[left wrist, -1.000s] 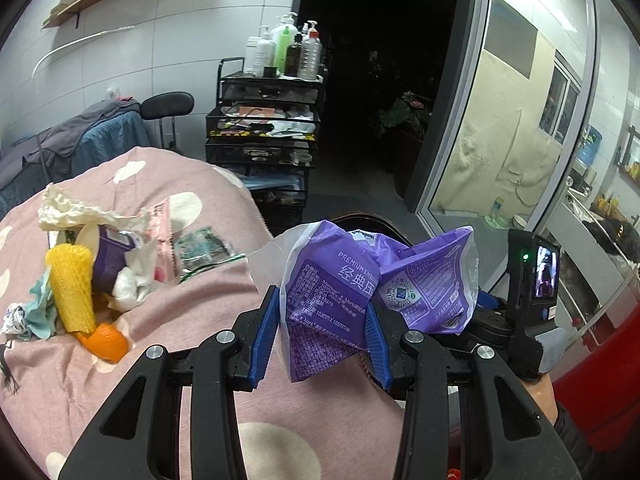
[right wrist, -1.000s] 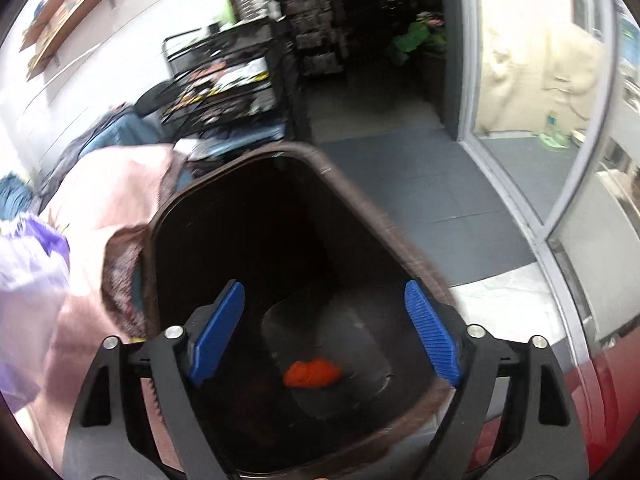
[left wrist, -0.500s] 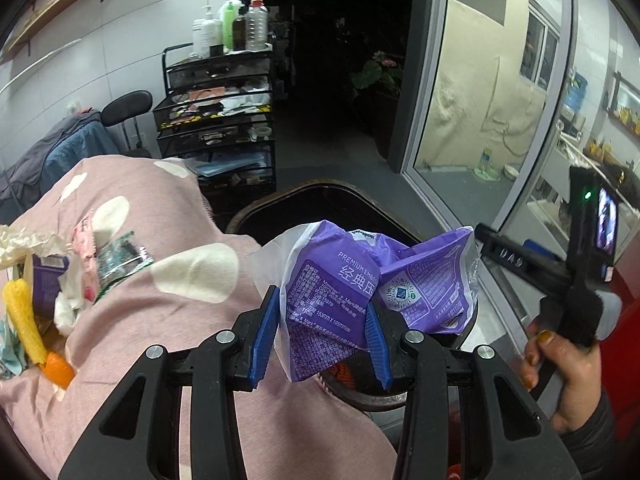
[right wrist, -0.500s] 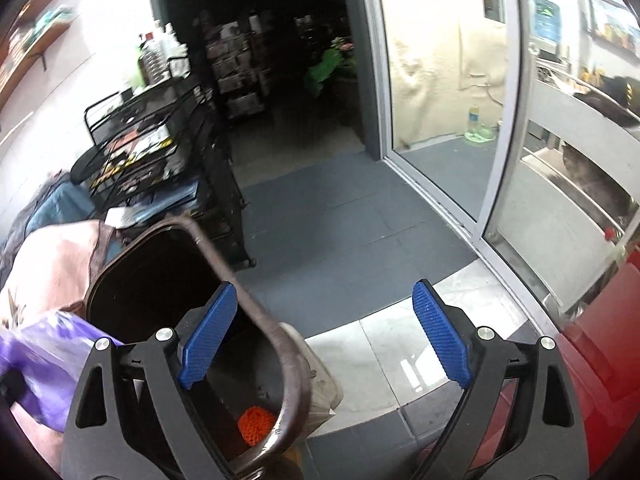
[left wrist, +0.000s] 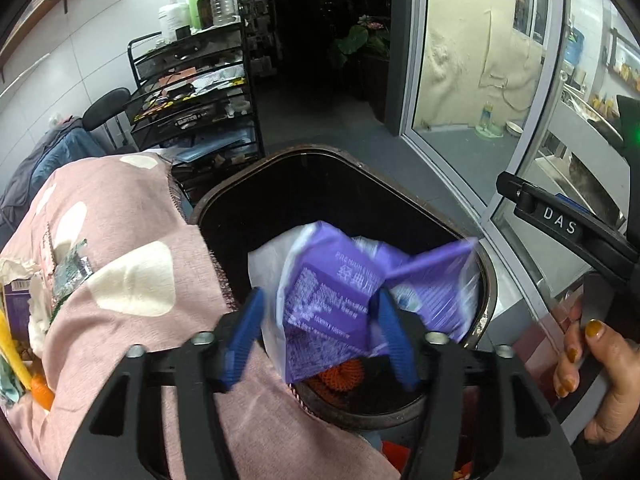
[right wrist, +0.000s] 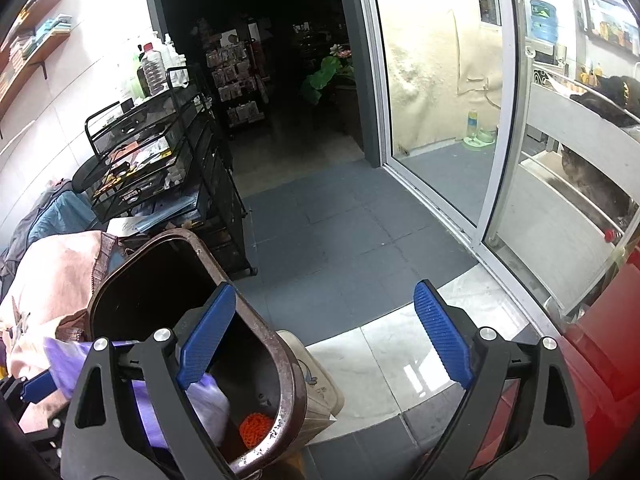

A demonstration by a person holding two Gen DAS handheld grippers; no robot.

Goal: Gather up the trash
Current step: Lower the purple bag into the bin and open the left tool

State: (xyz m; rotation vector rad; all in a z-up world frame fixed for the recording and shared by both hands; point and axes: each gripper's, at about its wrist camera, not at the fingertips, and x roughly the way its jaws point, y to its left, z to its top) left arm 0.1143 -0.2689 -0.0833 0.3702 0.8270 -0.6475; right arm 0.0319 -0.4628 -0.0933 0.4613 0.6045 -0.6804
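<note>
A purple and white snack bag (left wrist: 340, 292) hangs blurred over the mouth of the dark brown trash bin (left wrist: 248, 188). My left gripper (left wrist: 320, 332) is open around it, the blue pads apart from the bag's sides. An orange foam net (left wrist: 340, 376) lies at the bin's bottom. In the right wrist view the bin (right wrist: 288, 368), the bag (right wrist: 208, 404) and the orange net (right wrist: 253, 428) sit at lower left. My right gripper (right wrist: 320, 340) is open and empty above the floor beside the bin.
A pink cloth-covered table (left wrist: 120, 240) holds more trash at its left edge (left wrist: 24, 320). A black wire cart (left wrist: 192, 92) with bottles stands behind. A glass sliding door (right wrist: 440, 120) is on the right; a red surface (right wrist: 600, 360) lies at lower right.
My left gripper swung right from the table to over the bin and opened, letting go of the purple bag, which drops in. My right gripper lifted away from the bin toward the floor.
</note>
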